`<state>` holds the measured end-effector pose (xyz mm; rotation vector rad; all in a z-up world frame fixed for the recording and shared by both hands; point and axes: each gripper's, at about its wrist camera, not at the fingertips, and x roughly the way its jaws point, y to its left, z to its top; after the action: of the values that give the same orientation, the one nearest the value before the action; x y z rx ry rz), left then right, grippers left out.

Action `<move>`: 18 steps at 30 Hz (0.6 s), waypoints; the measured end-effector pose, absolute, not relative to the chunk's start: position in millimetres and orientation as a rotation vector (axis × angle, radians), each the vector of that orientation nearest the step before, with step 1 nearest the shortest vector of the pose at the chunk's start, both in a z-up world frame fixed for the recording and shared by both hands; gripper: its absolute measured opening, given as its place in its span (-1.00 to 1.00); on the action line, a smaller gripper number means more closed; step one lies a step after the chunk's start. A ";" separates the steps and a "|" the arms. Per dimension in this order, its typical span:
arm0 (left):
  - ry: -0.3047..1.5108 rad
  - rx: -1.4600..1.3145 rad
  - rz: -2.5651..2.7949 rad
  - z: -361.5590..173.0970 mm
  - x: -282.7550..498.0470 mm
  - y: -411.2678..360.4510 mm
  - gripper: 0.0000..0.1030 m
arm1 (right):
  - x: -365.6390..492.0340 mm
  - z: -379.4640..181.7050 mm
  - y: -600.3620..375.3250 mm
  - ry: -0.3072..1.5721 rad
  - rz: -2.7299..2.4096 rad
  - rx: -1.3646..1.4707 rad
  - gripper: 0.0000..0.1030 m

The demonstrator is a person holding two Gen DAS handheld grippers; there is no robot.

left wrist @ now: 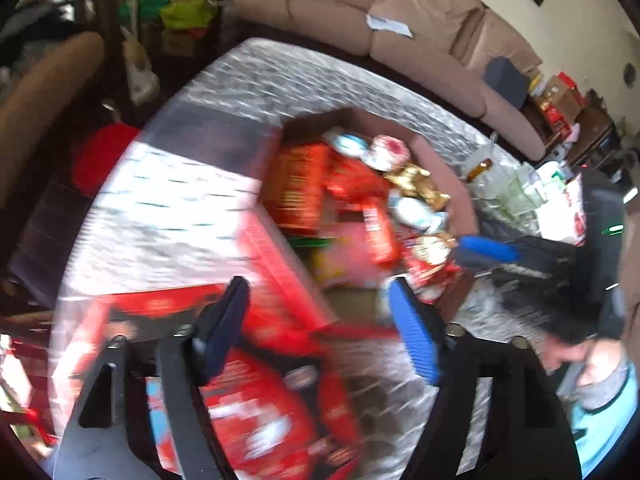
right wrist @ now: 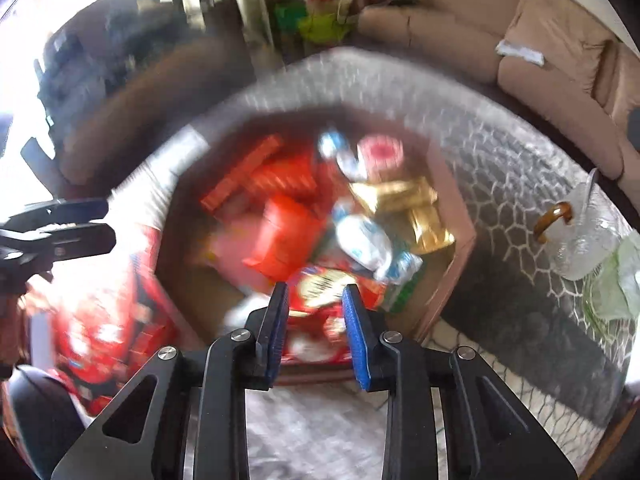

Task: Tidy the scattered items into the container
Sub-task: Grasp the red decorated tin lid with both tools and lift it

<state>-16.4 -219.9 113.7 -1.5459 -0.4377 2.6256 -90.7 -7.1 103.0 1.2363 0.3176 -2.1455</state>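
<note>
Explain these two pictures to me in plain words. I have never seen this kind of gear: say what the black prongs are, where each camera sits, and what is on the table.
No robot here: a person holds a two-finger gripper in each hand, and each has a wide-angle camera looking along its fingers.

The left view shows the left gripper, fingers apart, with nothing visibly between them, above red snack packets lying on the table. The other gripper shows at its right edge.

The right view shows the right gripper, also apart and seemingly empty, at the near edge of a cardboard box. The box already holds red packets, a gold packet and white-blue wrappers.

A clear glass jug stands further right. Both pictures are blurred.
</note>
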 end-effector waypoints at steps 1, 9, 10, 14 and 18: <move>-0.430 -1.558 2.640 115.6 -8.6 -233.6 0.60 | -78.4 113.3 -4.6 0.263 -2.152 1.208 -0.02; -0.658 -1.771 2.693 78.4 71.4 -350.2 0.60 | -4.6 97.5 -16.4 -0.148 -1.969 1.258 0.27; -0.725 -1.800 2.669 66.9 78.9 -360.9 0.60 | 0.4 83.7 -20.1 -0.202 -1.942 1.296 0.27; -0.922 -1.837 2.638 33.3 104.9 -390.1 0.60 | 10.0 47.5 -29.7 -0.343 -1.899 1.386 0.27; -1.090 -1.834 2.574 10.6 121.8 -403.8 0.60 | 7.4 25.7 -47.2 -0.357 -1.891 1.432 0.26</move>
<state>121.8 -403.8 10.6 -1.8340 -1.0898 2.5737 7.4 -47.2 25.7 1.4316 -0.3568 -1.8906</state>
